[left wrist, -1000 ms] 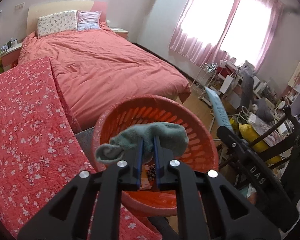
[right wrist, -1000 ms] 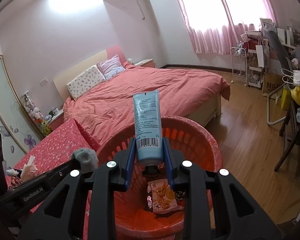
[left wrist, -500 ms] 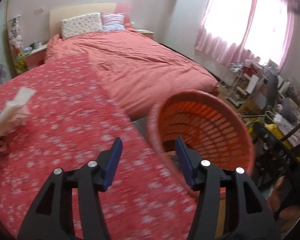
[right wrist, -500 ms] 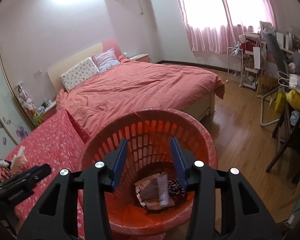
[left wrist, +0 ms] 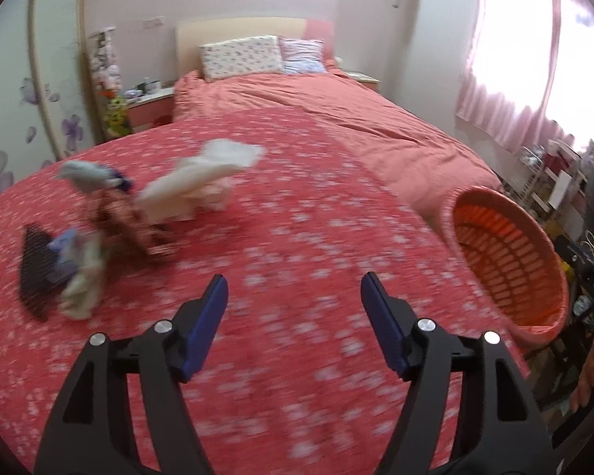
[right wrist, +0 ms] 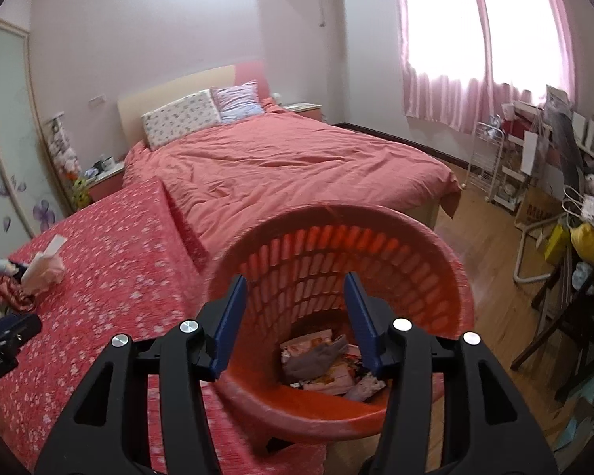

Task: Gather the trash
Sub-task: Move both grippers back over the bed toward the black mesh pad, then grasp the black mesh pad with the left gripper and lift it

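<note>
Change since earlier: both claws are now hanging empty with jaws spread; the grey sock I was carrying on the left and the blue tube on the right are gone from them, and my left view is now facing the floral cover instead of the basket.
Bed: I am seeing the big coral bed (right wrist: 297, 166) stretching toward the far wall, two pillows (right wrist: 202, 114) lying at its head.
Floral cover: I am looking over a red flowered cover (left wrist: 297, 245) filling the near left, butting against the bed.
Basket: the orange slotted basket (right wrist: 447, 277) is standing at the near right edge of the cover; in the left view it is sitting far right (left wrist: 507, 261).
Basket contents: wrappers and a grey rag (right wrist: 320, 356) are lying on its bottom.
Trash pile: blurred scraps are lying on the left of the cover, a white crumpled cloth (left wrist: 202, 186) farthest, a dark mesh piece (left wrist: 35, 273) nearest; what the rest are I cannot tell.
Left claw: the left gripper (left wrist: 293, 316) is hovering over bare cover, wide apart, gripping nothing.
Right claw: the right gripper (right wrist: 295, 312) is hanging over the basket mouth, spread, gripping nothing.
</note>
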A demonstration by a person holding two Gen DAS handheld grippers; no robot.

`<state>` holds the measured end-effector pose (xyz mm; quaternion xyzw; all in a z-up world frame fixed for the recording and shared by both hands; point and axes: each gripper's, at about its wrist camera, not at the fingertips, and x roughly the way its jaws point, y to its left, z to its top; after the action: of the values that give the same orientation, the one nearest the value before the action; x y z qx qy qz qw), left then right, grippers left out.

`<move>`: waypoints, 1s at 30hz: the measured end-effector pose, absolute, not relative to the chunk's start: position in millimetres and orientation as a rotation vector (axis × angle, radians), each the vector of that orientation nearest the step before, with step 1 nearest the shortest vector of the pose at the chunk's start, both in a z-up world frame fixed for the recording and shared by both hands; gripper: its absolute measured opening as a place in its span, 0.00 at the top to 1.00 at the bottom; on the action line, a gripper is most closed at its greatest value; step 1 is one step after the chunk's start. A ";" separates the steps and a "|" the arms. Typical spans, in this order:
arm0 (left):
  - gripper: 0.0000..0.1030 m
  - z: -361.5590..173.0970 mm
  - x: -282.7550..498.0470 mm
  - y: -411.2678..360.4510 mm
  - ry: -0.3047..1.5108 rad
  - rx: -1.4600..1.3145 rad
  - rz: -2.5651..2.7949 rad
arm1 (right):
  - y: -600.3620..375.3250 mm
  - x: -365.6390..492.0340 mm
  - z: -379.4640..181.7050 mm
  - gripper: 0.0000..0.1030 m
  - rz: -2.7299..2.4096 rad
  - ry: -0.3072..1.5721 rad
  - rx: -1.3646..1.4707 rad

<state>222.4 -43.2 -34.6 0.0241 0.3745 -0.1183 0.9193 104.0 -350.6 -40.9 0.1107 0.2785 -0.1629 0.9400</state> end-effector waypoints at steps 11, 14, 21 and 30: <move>0.33 -26.9 223.9 119.0 0.725 -0.035 0.079 | -290.8 119.3 -40.8 0.50 -0.226 0.596 0.149; 0.34 -31.1 237.4 162.0 0.738 -0.066 0.162 | -269.8 125.8 -41.3 0.50 -0.199 0.604 0.119; 0.34 -45.0 272.1 213.2 0.799 -0.197 0.161 | -232.8 135.7 -40.9 0.50 -0.148 0.621 0.062; 0.36 -61.5 293.9 209.6 0.847 -0.210 0.087 | -191.5 151.9 -37.7 0.50 -0.084 0.631 -0.006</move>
<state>293.9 209.6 -61.5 -0.1015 0.4100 0.0421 0.9054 151.9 -191.5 -37.7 -0.0028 0.3101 -0.0412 0.9498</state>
